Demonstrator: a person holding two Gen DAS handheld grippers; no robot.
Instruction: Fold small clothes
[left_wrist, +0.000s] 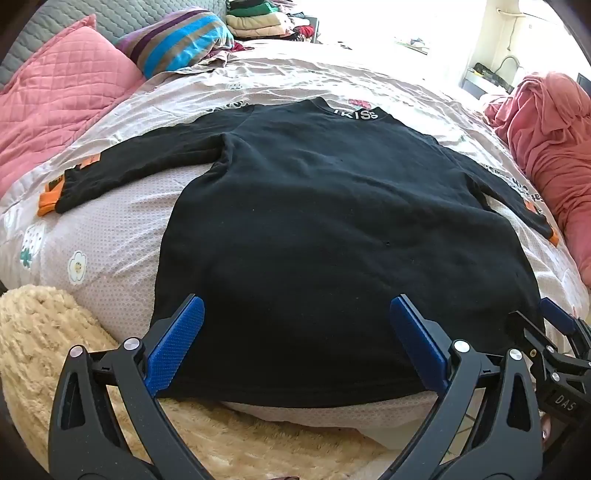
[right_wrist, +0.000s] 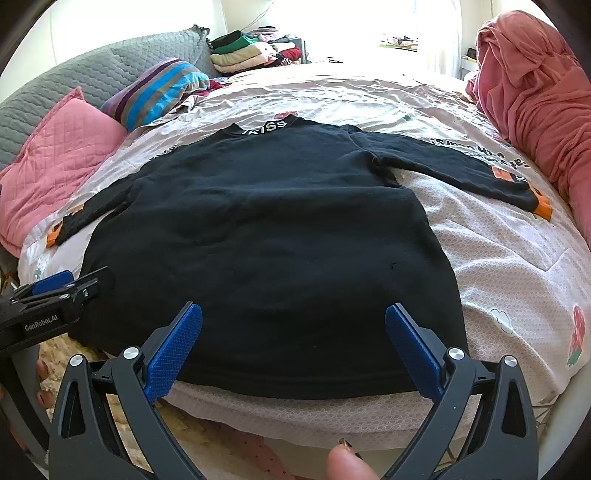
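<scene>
Black sweater (left_wrist: 332, 221) lies spread flat mid-frame on the bed (left_wrist: 122, 229), sleeves out, apparently laid ready for folding, while left gripper (left_wrist: 297, 343) and right gripper (right_wrist: 293, 345) hover at its hem, fingers wide apart, holding nothing.

A bed (left_wrist: 122, 229) under a pale flower-print cover carries a black sweater (left_wrist: 314, 229) spread flat at centre, collar toward 12 o'clock, orange-cuffed sleeves out to 9 and 3; pink quilted pillow (left_wrist: 62, 96) at 10, striped cushion (left_wrist: 181, 40) at 11, bunched pink blanket (left_wrist: 554, 147) at 2
</scene>
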